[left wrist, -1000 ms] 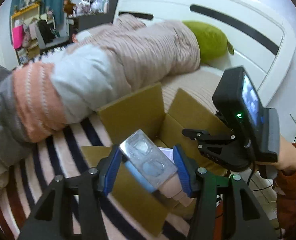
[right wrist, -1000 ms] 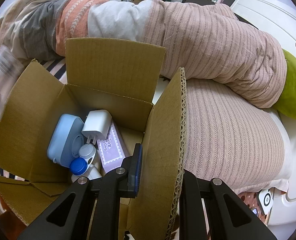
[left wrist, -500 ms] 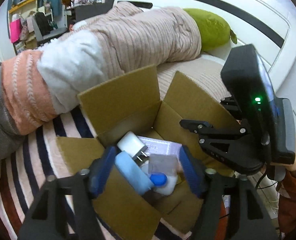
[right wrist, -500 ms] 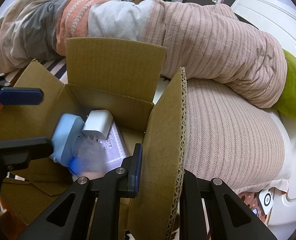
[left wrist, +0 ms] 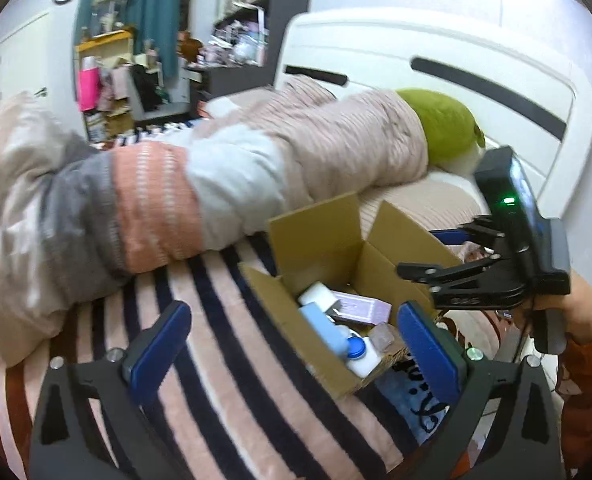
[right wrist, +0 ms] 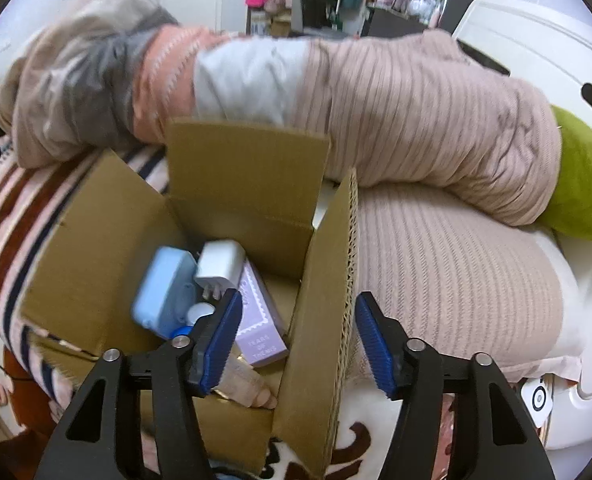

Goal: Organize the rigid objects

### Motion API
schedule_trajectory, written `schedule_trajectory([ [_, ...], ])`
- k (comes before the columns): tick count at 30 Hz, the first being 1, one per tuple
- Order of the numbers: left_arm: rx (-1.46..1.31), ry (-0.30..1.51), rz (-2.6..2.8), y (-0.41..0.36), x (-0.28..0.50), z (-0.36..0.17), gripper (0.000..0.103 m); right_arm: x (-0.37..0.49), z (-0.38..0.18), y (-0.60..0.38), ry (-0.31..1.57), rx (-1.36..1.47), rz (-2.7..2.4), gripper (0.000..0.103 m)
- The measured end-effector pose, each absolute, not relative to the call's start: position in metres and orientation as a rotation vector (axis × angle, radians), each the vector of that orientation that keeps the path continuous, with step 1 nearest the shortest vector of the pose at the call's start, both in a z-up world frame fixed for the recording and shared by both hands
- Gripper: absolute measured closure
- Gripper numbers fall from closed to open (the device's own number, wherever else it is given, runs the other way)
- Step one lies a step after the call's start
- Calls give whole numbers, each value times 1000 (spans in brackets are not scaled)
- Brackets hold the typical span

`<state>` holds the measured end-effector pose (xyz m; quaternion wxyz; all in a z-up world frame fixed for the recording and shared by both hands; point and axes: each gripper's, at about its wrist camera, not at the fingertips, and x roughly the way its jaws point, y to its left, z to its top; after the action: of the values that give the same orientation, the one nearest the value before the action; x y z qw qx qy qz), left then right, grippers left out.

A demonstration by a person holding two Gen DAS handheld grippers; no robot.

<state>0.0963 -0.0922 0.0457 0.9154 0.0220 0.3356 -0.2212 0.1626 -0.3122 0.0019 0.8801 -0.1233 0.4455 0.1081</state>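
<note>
One cardboard box (right wrist: 232, 184) sits on a striped bedspread (left wrist: 224, 368) in a cluttered bedroom, just beside a rolled quilt (right wrist: 415, 104). Inside the box lie one white charger (right wrist: 218, 264), one blue case (right wrist: 164, 292) and one lilac carton (right wrist: 260, 320). The left gripper (left wrist: 292, 344) is opening, empty; the right gripper (right wrist: 296, 344) is opening astride a box flap (right wrist: 327, 300), its pads clear of it.

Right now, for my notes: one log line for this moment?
left tool: opening, empty | right tool: opening, box flap between | box: holds items
</note>
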Motion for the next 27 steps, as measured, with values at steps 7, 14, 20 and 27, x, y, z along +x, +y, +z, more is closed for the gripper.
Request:
schedule_trajectory([
  [7,20,630,-299,-53,60,49,1,114,41,-307,741,-115,318,4],
  [14,-77,603,-220,-11,33,40,1,69,43,-279,612,-172,435,0],
  [20,-110,603,-171,10,23,35,1,42,38,-256,541,-234,499,0],
  [27,-109,610,-148,13,19,30,1,34,34,-244,536,-249,519,0],
])
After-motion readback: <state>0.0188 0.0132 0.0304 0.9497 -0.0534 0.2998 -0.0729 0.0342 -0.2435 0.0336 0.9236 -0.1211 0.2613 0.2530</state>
